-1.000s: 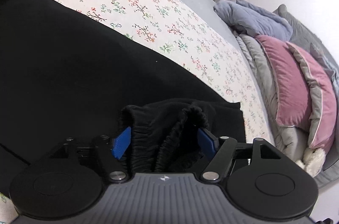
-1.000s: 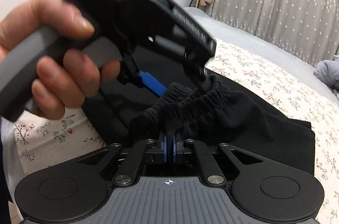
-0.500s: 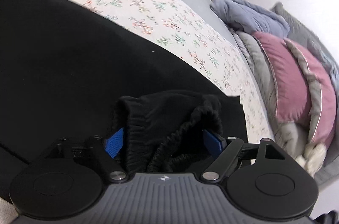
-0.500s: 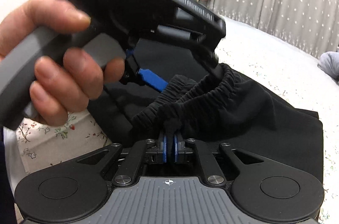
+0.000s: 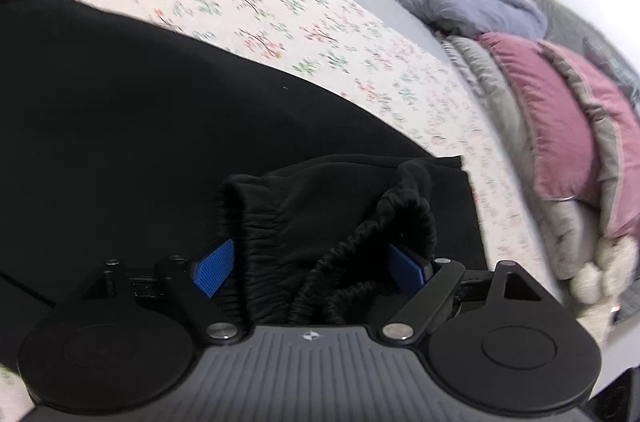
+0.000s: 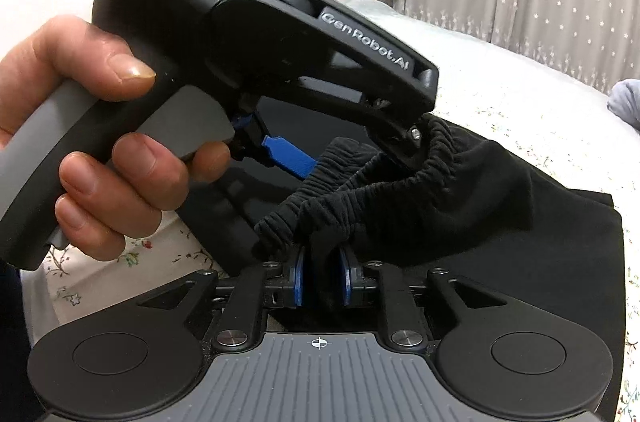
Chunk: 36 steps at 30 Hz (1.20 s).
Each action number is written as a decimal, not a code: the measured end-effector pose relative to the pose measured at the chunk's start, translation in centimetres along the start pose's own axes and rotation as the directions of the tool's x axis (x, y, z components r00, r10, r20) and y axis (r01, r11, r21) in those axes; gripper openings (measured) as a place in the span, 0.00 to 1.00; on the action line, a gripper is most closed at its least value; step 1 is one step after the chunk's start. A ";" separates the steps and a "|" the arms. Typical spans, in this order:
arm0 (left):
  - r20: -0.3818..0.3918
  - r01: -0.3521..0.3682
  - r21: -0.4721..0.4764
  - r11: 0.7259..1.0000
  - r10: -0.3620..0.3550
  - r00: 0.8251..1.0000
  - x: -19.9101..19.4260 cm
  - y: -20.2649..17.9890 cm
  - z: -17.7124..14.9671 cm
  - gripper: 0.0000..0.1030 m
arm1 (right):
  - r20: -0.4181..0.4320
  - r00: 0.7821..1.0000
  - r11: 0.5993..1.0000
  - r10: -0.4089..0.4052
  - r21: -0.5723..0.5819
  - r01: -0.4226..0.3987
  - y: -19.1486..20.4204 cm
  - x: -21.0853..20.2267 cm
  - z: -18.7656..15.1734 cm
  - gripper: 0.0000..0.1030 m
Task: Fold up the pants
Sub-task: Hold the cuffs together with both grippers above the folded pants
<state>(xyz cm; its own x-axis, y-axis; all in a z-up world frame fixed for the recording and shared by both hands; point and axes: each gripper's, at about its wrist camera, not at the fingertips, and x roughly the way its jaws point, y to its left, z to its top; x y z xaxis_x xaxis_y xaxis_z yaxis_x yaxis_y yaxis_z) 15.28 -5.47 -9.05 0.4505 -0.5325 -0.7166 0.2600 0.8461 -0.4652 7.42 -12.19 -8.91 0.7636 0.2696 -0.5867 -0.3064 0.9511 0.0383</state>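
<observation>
Left gripper (image 5: 308, 264): jaws spread wide — just opened around the waistband (image 5: 360, 222).
Right gripper (image 6: 322, 276): just parting, fabric between, loosely.
Risk: folded pants (image 6: 500, 222) slump open as both let go.

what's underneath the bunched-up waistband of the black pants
Under the elastic waistband lies the flat, folded rest of the black pants, spread over the floral bedsheet. The sheet directly beneath is covered by the fabric, so nothing more shows there.
</observation>
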 end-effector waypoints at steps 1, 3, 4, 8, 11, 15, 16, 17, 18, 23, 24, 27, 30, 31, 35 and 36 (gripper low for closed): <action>0.014 -0.041 0.017 0.999 0.041 0.999 -0.2 -0.2 -0.1 0.96 | 0.001 1.000 1.000 -0.001 -0.004 0.001 0.0 0.0 0.0 0.20; 0.030 -0.064 0.025 0.998 0.063 0.998 -0.4 -0.1 -0.1 0.96 | 0.004 1.000 1.000 -0.001 -0.015 0.001 0.1 0.1 0.0 0.20; 0.024 -0.046 0.004 0.999 0.046 0.999 -0.5 0.2 0.0 0.96 | 0.005 1.000 1.000 0.002 -0.017 -0.002 0.1 0.1 0.0 0.20; 0.015 0.029 -0.080 0.996 -0.028 0.999 -0.8 1.6 0.4 0.96 | 0.009 1.000 0.999 0.011 -0.034 -0.011 -0.4 0.4 -0.1 0.22; 0.011 0.036 -0.089 0.995 -0.035 0.999 -0.9 2.1 0.4 0.96 | 0.019 0.999 0.999 0.026 -0.047 -0.025 -0.6 0.1 -0.2 0.23; 0.007 0.042 -0.095 0.995 -0.042 0.999 -0.9 1.8 0.3 0.96 | 0.041 0.998 0.993 0.058 -0.103 -0.053 0.4 0.1 -0.5 0.49; 0.013 0.028 -0.083 0.996 -0.027 1.000 -0.9 1.5 0.2 0.96 | 0.050 0.998 0.993 0.040 -0.116 -0.034 0.9 0.2 -0.5 0.49; 0.017 0.019 -0.075 0.997 -0.018 1.000 -0.9 1.4 0.3 0.96 | 0.057 0.998 0.992 0.016 -0.123 -0.009 1.1 0.5 -0.5 0.49; 0.019 0.015 -0.071 0.997 -0.014 1.000 -0.9 1.3 0.3 0.96 | 0.053 0.999 0.992 0.004 -0.123 0.003 1.1 1.0 -0.4 0.49; 0.027 0.042 -0.102 0.994 -0.040 0.999 -1.3 1.9 0.5 0.96 | 0.050 0.997 0.992 -0.051 -0.113 0.056 1.2 2.6 -0.3 0.33; 0.027 0.048 -0.111 0.993 -0.046 0.999 -1.5 2.1 0.6 0.96 | 0.055 0.997 0.993 -0.054 -0.099 0.060 1.2 2.4 -0.1 0.26; 0.031 0.087 -0.149 0.985 -0.083 0.996 -1.8 2.6 0.8 0.96 | 0.107 0.991 0.994 -0.083 -0.055 0.089 0.6 1.4 0.4 0.17; 0.027 0.187 -0.232 0.955 -0.186 0.982 -2.0 3.4 0.9 0.96 | 0.171 0.978 0.992 -0.117 -0.022 0.122 0.3 0.0 0.8 0.16; 0.021 0.210 -0.241 0.947 -0.211 0.977 -1.9 3.4 0.8 0.97 | 0.185 0.974 0.990 -0.133 -0.029 0.141 0.4 -0.2 0.9 0.16; 0.005 0.200 -0.208 0.957 -0.204 0.979 -1.5 2.5 0.7 1.00 | 0.189 0.969 0.982 -0.157 -0.078 0.174 1.4 0.4 0.5 0.16; 0.007 0.187 -0.202 0.961 -0.189 0.982 -1.3 2.4 0.7 1.00 | 0.188 0.969 0.979 -0.158 -0.096 0.178 1.7 0.5 0.4 0.16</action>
<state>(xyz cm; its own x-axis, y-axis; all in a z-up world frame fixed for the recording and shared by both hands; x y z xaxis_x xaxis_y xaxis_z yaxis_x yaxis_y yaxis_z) 15.97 -2.74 -8.89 0.3989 -0.6827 -0.6122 0.1616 0.7095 -0.6859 7.53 -10.37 -8.85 0.8955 0.1397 -0.4226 -0.2189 0.9649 -0.1449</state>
